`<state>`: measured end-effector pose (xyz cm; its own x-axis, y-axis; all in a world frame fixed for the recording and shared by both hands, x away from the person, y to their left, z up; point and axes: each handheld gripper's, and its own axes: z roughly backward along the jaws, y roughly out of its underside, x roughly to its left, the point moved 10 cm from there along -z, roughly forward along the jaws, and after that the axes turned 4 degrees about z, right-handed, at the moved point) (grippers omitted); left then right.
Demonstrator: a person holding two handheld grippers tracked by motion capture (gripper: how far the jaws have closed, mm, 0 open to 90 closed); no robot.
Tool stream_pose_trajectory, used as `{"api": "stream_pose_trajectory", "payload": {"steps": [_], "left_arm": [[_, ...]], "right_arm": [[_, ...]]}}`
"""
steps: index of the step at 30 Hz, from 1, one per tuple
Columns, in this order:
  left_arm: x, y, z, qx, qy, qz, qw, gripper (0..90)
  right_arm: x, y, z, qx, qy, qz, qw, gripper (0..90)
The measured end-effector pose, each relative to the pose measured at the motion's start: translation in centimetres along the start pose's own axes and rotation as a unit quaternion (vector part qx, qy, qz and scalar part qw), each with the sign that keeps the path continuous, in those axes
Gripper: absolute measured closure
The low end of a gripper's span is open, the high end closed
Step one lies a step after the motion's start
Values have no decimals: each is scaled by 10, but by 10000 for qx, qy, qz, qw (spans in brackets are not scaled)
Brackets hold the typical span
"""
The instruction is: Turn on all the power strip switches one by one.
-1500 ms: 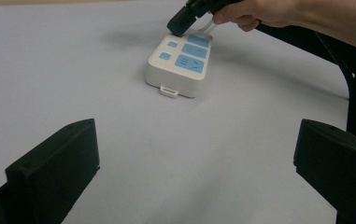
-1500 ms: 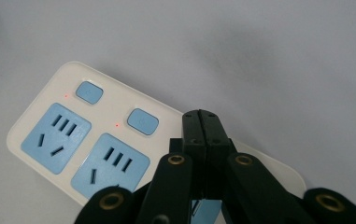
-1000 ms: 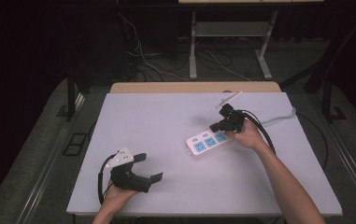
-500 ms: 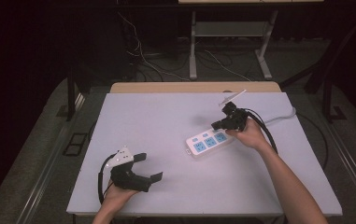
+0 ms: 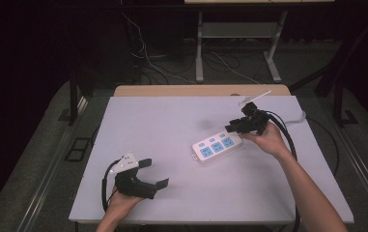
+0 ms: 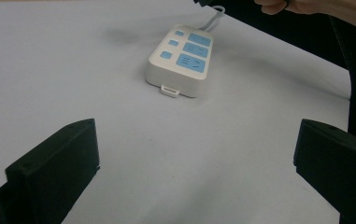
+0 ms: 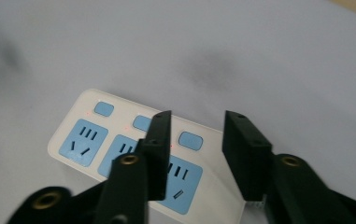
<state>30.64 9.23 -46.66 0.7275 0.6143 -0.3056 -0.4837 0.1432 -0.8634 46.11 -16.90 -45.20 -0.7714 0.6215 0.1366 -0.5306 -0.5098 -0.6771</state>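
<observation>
The right tool (image 5: pixel 238 126) has moved a little toward the table's far right corner and now hangs over the near end of the power strip (image 5: pixel 216 145), jaws parted with nothing between them. My judgement: it lines up over the strip's cable end. The strip lies right of the table's (image 5: pixel 157 121) middle, its white cable (image 5: pixel 301 116) running off the right edge. The left tool (image 5: pixel 145 176) rests near the front left corner, jaws spread wide. Nothing blocks the way.
</observation>
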Motion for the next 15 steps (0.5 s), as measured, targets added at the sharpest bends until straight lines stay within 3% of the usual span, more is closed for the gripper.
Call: {"api": "stream_pose_trajectory", "payload": {"steps": [10,12,15], "left_arm": [[-1,-1,0,-30,9,20,10000,0],[-2,-1,0,-43,14,22,10000,0],[-2,-1,0,-48,12,27,10000,0]], "right_arm": [[1,9,30,-221,275,-434,9984,5],[1,11,36,-328,340,-460,9978,3],[7,17,46,-453,242,-532,9973,3]]}}
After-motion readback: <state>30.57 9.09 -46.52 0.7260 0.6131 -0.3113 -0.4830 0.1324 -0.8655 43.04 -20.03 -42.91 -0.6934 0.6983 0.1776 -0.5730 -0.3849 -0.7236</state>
